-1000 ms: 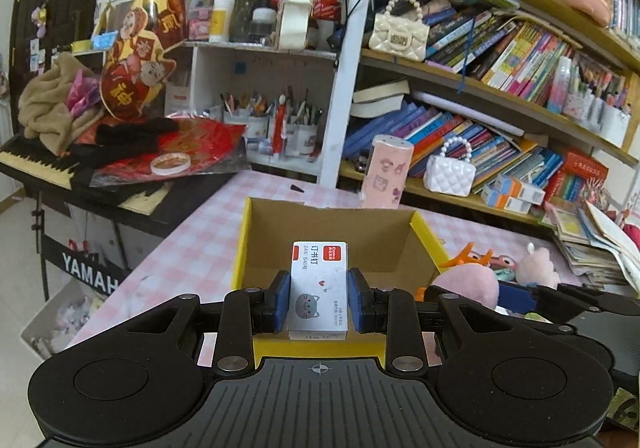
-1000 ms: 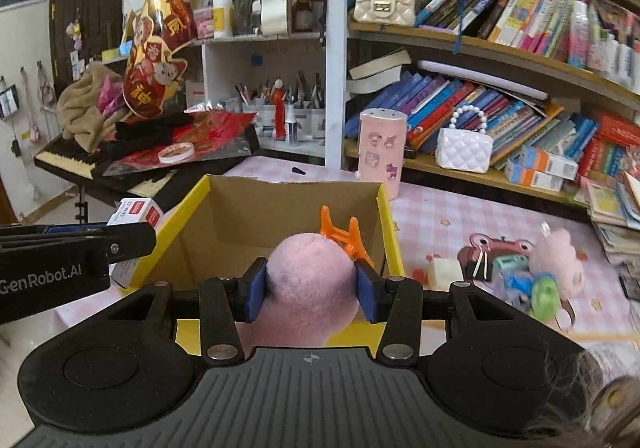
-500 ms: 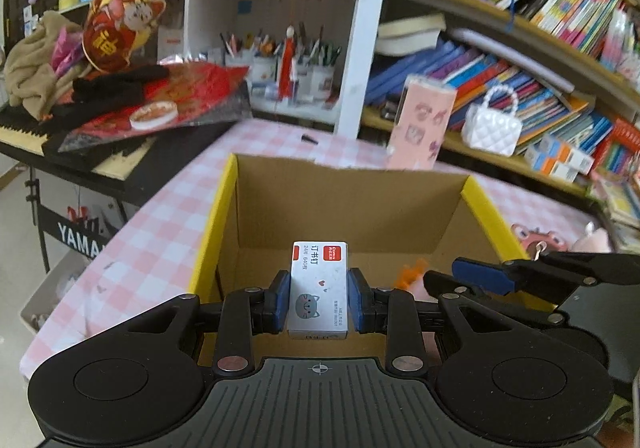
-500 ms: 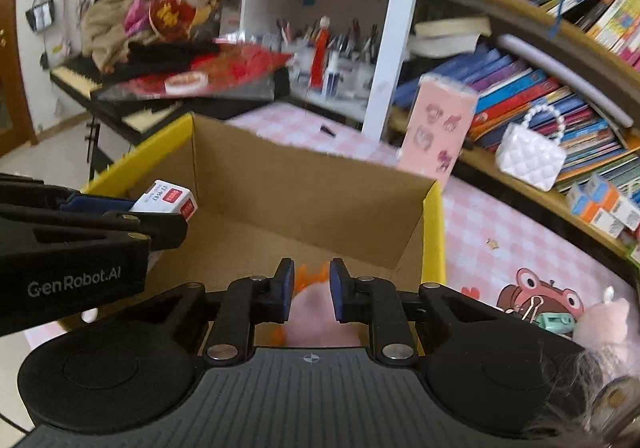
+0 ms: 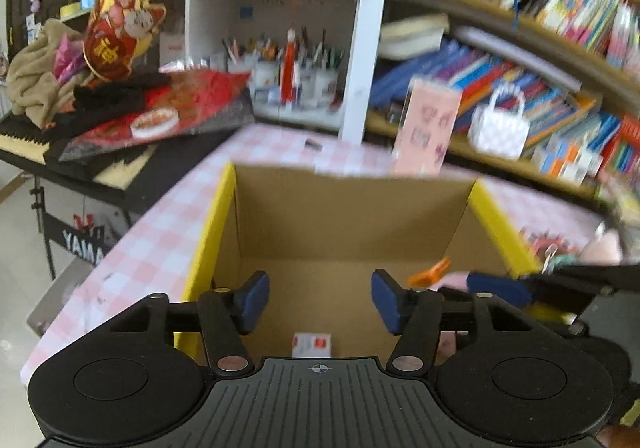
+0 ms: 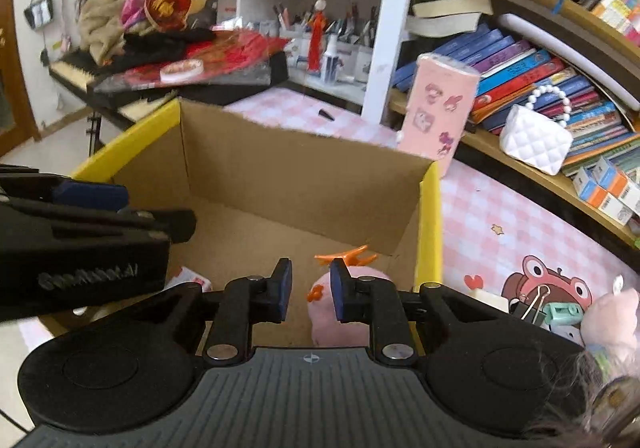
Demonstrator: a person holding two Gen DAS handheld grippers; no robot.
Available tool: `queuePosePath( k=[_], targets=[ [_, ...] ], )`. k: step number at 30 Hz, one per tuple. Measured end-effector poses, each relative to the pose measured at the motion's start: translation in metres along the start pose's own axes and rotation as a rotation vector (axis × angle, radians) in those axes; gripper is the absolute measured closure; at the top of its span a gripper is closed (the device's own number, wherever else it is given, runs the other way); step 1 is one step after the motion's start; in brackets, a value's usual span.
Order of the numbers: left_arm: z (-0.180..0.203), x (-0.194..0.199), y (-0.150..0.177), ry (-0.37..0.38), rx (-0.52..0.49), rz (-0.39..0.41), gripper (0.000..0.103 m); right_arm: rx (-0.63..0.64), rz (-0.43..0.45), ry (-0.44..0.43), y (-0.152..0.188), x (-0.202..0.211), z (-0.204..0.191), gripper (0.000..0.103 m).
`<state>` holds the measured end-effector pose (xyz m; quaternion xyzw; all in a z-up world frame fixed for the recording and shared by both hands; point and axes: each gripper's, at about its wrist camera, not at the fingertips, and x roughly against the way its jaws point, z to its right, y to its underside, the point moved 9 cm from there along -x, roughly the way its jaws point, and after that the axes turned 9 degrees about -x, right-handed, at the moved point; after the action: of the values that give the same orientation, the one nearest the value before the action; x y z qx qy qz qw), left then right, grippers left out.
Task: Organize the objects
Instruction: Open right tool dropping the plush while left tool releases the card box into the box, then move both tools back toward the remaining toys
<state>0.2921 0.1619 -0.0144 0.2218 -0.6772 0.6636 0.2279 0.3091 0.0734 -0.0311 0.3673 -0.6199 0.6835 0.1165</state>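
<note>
Pink checked table (image 6: 500,204) — carries cardboard box (image 6: 304,172), pink canister (image 6: 438,108).

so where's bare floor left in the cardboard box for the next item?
Most of the yellow-edged cardboard box floor is bare: the back half under the far wall and the middle. Crowded spots: the small white staple box at the near edge and the pink plush toy with orange antlers in the near right corner.

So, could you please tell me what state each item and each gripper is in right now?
Cardboard box: open-topped, upright on the table.
Small white box: released, on the cardboard box's floor.
Pink plush toy: lying inside the cardboard box, not gripped.
Left gripper: fingers just opened, nothing between them.
Right gripper: fingers shut to a narrow gap, empty.
</note>
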Motion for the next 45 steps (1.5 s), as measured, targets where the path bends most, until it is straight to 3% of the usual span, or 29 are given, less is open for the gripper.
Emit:
queuePosePath(
  k=[7, 14, 19, 23, 25, 28, 30, 33, 36, 45],
  targets=[
    [-0.006, 0.053, -0.014, -0.012, 0.017, 0.127, 0.038, -0.072, 0.096, 0.004, -0.010, 0.048, 0.002, 0.084],
    [-0.014, 0.095, 0.016, -0.030, 0.020, 0.163, 0.036, -0.108, 0.155, 0.034, 0.010, 0.100, -0.003, 0.082],
    [-0.019, 0.111, 0.056, -0.040, -0.002, 0.097, 0.036, -0.091, 0.109, 0.066, 0.048, 0.118, -0.019, 0.081],
    [-0.022, 0.127, 0.085, -0.042, -0.005, 0.057, 0.035, -0.151, 0.076, 0.115, 0.083, 0.131, -0.028, 0.066],
    [-0.022, 0.135, 0.097, -0.048, -0.009, 0.047, 0.028, -0.173, 0.068, 0.141, 0.100, 0.137, -0.033, 0.066],
    [-0.022, 0.144, 0.113, -0.056, -0.018, 0.036, 0.027, -0.211, 0.053, 0.174, 0.121, 0.146, -0.036, 0.065],
    [-0.022, 0.148, 0.121, -0.064, -0.026, 0.025, 0.027, -0.216, 0.041, 0.206, 0.131, 0.149, -0.035, 0.058],
    [-0.021, 0.152, 0.132, -0.074, -0.030, 0.012, 0.026, -0.217, 0.037, 0.247, 0.143, 0.156, -0.032, 0.056],
    [-0.012, 0.156, 0.140, -0.060, -0.028, 0.006, 0.021, -0.244, 0.035, 0.281, 0.156, 0.165, -0.026, 0.052],
    [0.025, 0.156, 0.159, 0.023, -0.102, -0.026, 0.019, -0.312, 0.003, 0.388, 0.191, 0.189, 0.000, 0.047]
  ],
)
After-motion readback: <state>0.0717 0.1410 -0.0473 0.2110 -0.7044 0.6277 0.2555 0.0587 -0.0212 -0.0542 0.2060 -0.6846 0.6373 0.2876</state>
